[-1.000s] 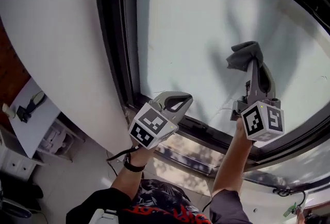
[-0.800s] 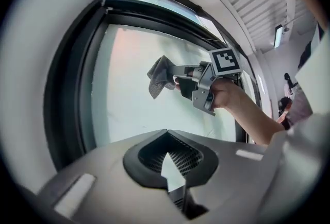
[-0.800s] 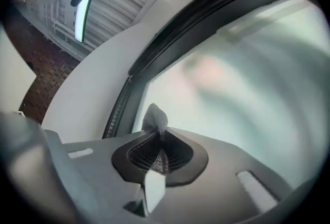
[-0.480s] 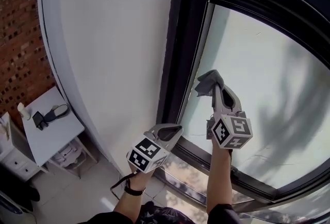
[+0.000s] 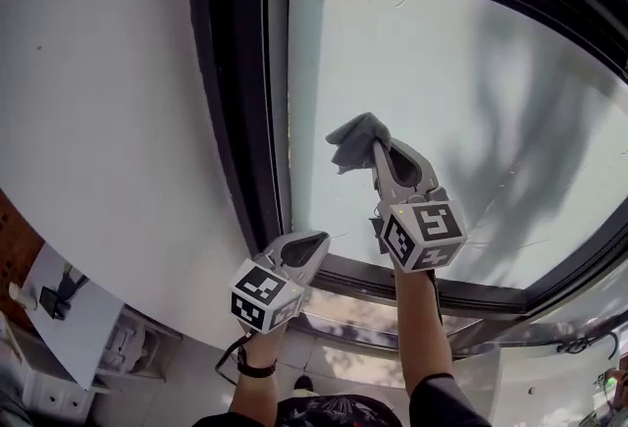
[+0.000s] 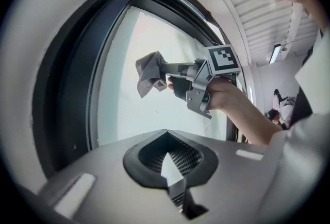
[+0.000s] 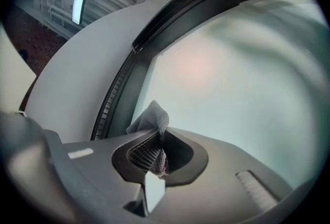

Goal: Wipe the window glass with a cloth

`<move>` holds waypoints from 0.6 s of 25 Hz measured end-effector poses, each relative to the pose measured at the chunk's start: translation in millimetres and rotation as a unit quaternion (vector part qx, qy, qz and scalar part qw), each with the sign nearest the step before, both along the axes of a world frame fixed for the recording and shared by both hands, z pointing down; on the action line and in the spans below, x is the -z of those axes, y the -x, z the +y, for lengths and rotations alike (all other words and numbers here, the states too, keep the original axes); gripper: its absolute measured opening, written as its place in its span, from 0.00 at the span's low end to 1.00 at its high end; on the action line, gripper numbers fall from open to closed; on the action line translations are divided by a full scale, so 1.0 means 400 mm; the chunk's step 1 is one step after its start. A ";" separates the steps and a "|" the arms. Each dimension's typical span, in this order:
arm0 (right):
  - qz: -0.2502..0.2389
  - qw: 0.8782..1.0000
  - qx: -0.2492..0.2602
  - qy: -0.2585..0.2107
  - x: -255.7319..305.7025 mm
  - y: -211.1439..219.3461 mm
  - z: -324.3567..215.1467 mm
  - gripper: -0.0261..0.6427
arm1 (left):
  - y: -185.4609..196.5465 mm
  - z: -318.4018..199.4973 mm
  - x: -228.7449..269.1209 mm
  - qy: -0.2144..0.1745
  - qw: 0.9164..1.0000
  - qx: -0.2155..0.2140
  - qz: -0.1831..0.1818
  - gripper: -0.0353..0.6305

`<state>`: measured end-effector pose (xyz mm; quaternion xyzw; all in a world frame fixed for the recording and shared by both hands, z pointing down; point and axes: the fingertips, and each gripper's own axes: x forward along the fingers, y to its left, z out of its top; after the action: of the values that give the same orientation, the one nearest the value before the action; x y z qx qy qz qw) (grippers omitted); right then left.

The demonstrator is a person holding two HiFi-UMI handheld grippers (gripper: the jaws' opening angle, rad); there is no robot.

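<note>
My right gripper (image 5: pixel 381 152) clamps the light, floppy cloth (image 5: pixel 353 134) by one fold, perhaps touching glass (image 5: pixel 442 72); left gripper (image 5: pixel 312 243) closed, empty.

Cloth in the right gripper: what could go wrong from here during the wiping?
1. The right gripper pinches only a fold of the cloth, so drag on the window glass might pull it free.
2. The cloth is a small bunch at the jaw tips, so the hard tips could scrape the glass.
3. It sits close to the dark window frame, where the cloth might snag.
</note>
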<state>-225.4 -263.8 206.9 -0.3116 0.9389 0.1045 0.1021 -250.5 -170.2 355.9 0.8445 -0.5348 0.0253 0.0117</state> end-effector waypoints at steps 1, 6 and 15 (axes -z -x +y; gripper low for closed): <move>-0.003 1.000 -0.008 0.000 0.001 -0.041 -0.005 0.07 | -0.031 -0.009 0.001 0.001 1.000 -0.012 0.002 0.03; -0.016 0.999 -0.042 -0.004 0.008 -0.255 -0.026 0.07 | -0.193 -0.063 0.040 -0.014 0.999 -0.048 -0.001 0.03; -0.075 0.986 -0.149 0.016 -0.014 -0.837 -0.113 0.07 | -0.587 -0.155 0.063 -0.011 0.993 -0.115 -0.020 0.03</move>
<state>109.3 -309.2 212.4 -0.4564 0.8733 0.0801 0.1504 -15.6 -232.0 330.5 0.8999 -0.4343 0.0374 -0.0112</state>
